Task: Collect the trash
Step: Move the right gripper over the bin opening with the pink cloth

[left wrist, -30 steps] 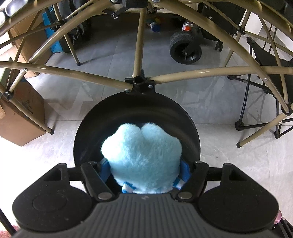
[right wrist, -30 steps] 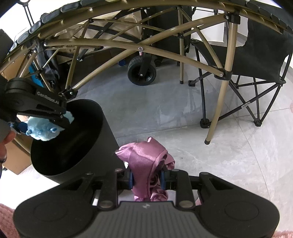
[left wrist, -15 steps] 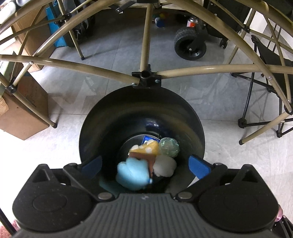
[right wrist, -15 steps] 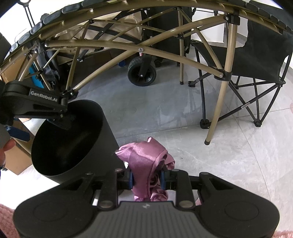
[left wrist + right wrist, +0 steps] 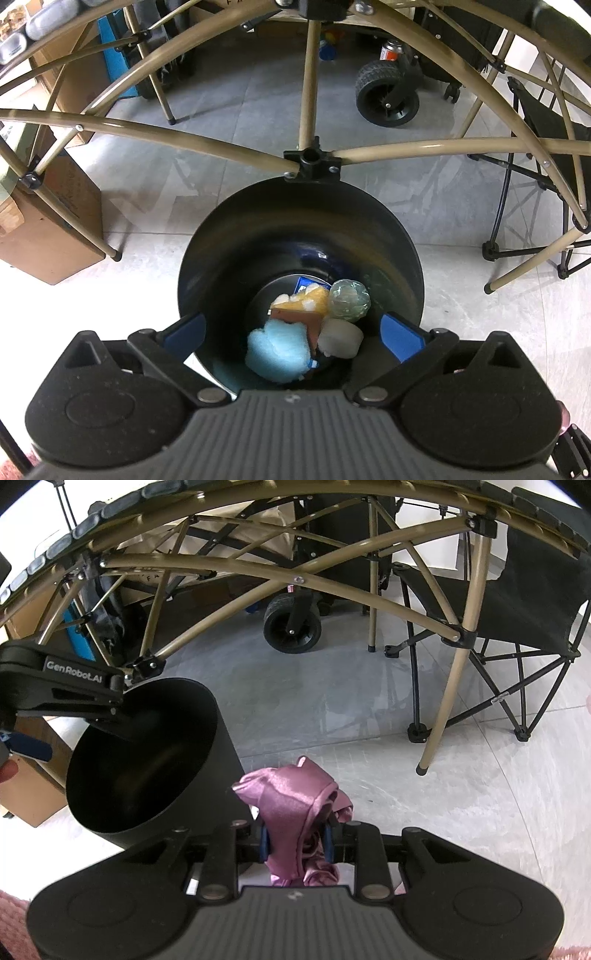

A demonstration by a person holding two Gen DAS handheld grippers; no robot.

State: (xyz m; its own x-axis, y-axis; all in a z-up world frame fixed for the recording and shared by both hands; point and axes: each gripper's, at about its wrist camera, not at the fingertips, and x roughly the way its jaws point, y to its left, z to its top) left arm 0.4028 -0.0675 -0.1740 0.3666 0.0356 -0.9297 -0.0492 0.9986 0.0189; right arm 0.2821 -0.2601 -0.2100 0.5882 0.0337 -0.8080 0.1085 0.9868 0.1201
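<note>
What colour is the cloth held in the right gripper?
Shiny pink-mauve, satin-like cloth, clamped in the right gripper; best seen in the right wrist view.

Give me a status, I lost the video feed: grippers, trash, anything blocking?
Left gripper open over black bin; blue fluffy piece lying inside. Right gripper shut on pink satin cloth, beside the bin. Bin mouth unobstructed.

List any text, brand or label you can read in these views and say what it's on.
"GenRobot.AI": white lettering on the side of the left gripper, seen from the right wrist view.
Cardboard box: faint print, too blurred to read.
Red-and-white can: label too small to read.
Nothing else is legible.
</note>
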